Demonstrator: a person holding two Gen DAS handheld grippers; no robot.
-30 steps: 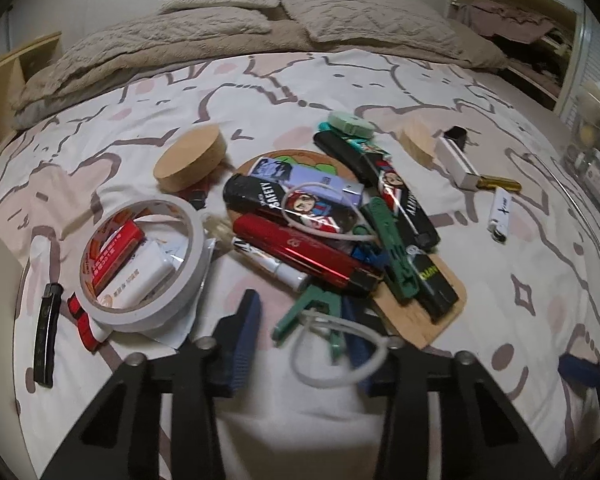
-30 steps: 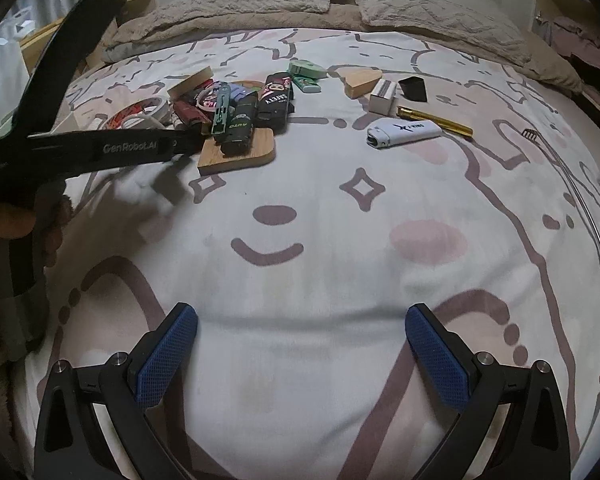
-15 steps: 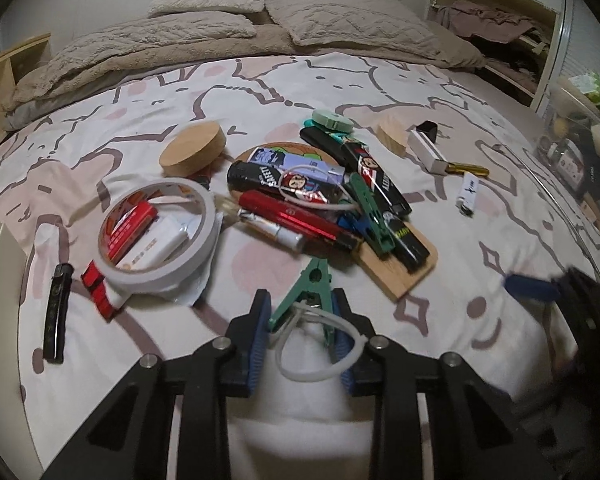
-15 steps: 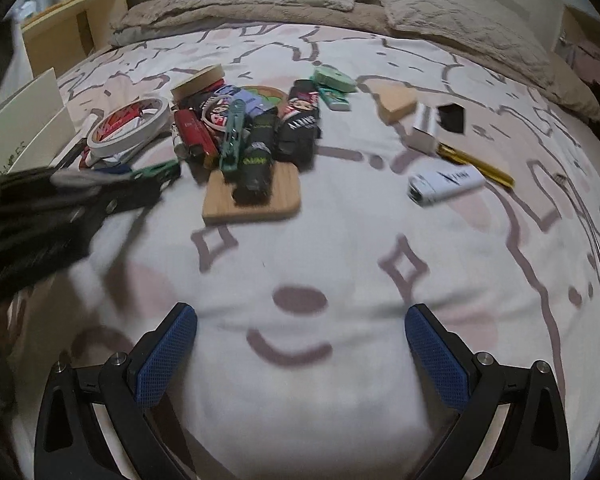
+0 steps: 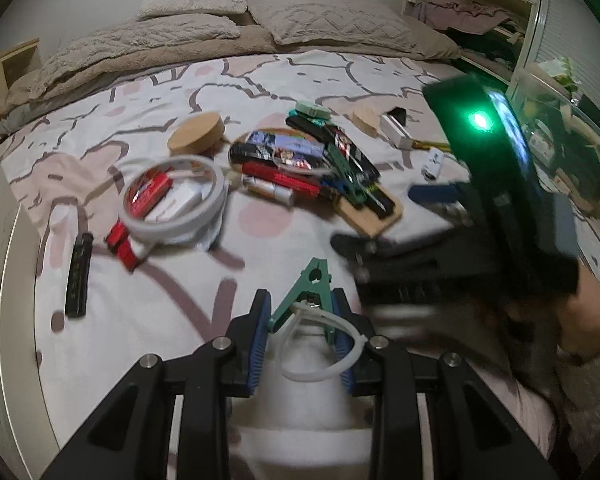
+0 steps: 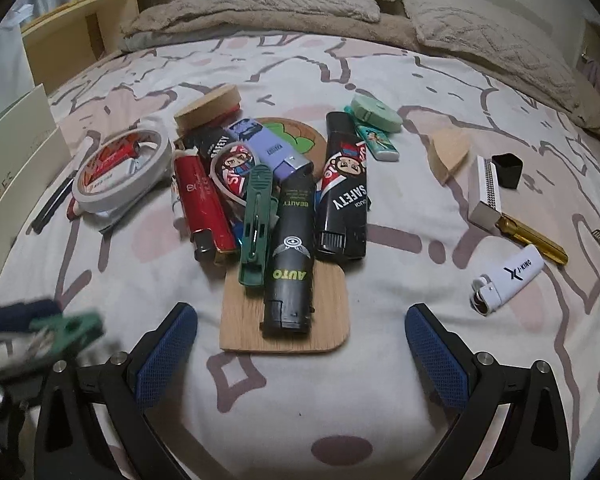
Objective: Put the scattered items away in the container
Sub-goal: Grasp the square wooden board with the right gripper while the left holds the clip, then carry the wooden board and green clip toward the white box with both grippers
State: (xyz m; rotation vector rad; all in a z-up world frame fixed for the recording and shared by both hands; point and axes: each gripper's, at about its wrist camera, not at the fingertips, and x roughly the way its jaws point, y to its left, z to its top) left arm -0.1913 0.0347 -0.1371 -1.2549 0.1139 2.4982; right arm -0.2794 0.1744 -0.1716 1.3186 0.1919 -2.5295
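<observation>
My left gripper is shut on a green clip that has a white loop hanging from it, held above the bedspread in front of the pile. That clip shows blurred at the lower left of the right wrist view. My right gripper is open with nothing between its pads, just in front of a wooden board piled with lighters. A black lighter, a red one and a second green clip lie in that pile.
A white tape roll lies left of the pile. To the right lie a white lighter, a gold stick, a white box, a black cap and a wooden wedge. A white carton stands at the bed's left edge.
My left gripper closed on the green clip with the loop and drew it back from the pile. My right gripper moved up to the board and now crosses the left wrist view.
</observation>
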